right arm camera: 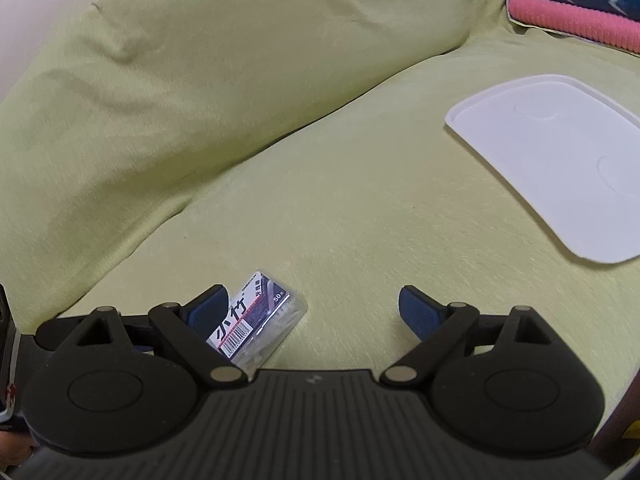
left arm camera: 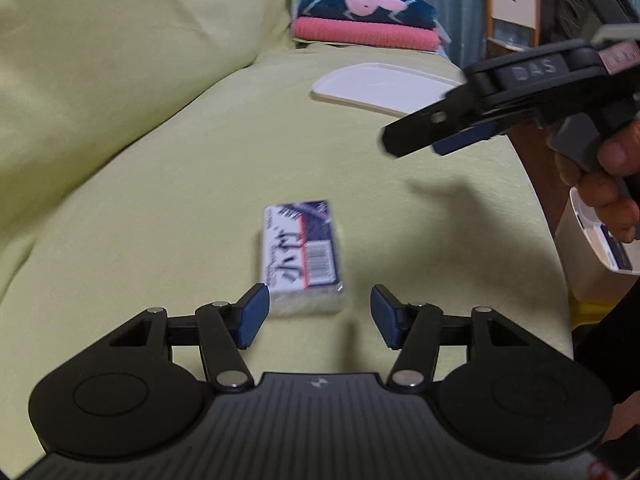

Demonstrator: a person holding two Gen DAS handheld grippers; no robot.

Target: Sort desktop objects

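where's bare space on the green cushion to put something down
Bare cloth lies between the small clear box and the white lid, and along the back cushion. Crowded: the far corner with folded towels, and around the box, where the left hand-held gripper hovers open.

Your clear plastic box [left arm camera: 303,254] with a blue, white and red barcode label lay flat on the green cushion, lid [right arm camera: 548,164] well apart.
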